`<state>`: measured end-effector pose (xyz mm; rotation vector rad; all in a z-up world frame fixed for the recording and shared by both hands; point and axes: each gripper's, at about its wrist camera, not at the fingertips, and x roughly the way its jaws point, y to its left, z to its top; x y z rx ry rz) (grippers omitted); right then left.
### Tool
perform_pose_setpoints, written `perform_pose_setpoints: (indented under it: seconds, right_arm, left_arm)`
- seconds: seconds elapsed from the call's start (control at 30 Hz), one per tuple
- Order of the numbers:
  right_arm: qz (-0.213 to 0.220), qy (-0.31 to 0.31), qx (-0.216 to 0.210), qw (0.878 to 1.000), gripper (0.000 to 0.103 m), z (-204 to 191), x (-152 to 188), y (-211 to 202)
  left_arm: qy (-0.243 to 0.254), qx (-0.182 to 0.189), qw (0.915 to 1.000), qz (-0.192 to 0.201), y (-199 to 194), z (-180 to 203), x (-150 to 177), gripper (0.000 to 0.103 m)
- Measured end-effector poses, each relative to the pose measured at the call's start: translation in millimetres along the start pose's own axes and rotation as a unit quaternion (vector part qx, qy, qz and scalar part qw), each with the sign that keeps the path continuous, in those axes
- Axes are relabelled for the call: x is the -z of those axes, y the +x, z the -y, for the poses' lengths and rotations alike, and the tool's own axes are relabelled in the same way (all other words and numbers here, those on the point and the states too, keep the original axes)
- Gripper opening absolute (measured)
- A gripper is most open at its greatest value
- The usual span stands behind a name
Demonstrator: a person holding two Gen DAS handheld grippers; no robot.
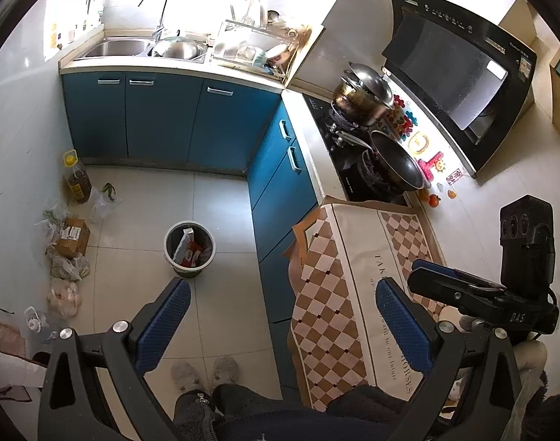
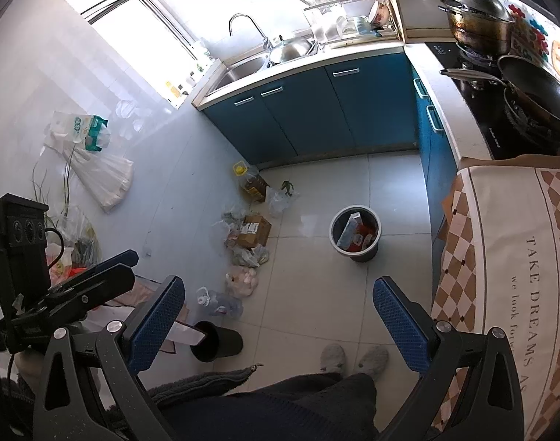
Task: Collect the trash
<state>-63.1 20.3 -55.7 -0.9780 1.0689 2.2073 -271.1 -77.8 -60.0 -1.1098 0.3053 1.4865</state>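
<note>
A grey trash bin (image 1: 189,248) (image 2: 355,233) stands on the tiled floor, holding a white carton and red wrappers. Litter lies along the left wall: a cardboard box (image 1: 74,237) (image 2: 257,229), crumpled plastic bags (image 2: 243,253), a pink bag (image 2: 241,281) and a clear plastic bottle (image 1: 37,321) (image 2: 217,303). A black cup (image 2: 217,341) lies on its side with white paper in its mouth. My left gripper (image 1: 283,316) and right gripper (image 2: 280,319) are both held high above the floor, open, with nothing between the blue pads.
Blue cabinets (image 1: 162,117) with a sink line the far wall. A stove with a wok (image 1: 393,165) and a table under a checked cloth (image 1: 346,275) are on the right. An oil bottle (image 2: 252,182) stands in the corner. The person's slippers (image 2: 353,360) are below me.
</note>
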Motion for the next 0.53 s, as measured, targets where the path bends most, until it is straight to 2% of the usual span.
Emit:
perform_pose_setpoints:
  seconds: [0.53]
  right_arm:
    - [0.002, -0.003, -0.003, 1.000, 0.103, 2.7, -5.5, -0.2]
  left_arm:
    - [-0.001, -0.002, 1.0000, 0.003, 1.0, 1.3, -5.2, 0.103]
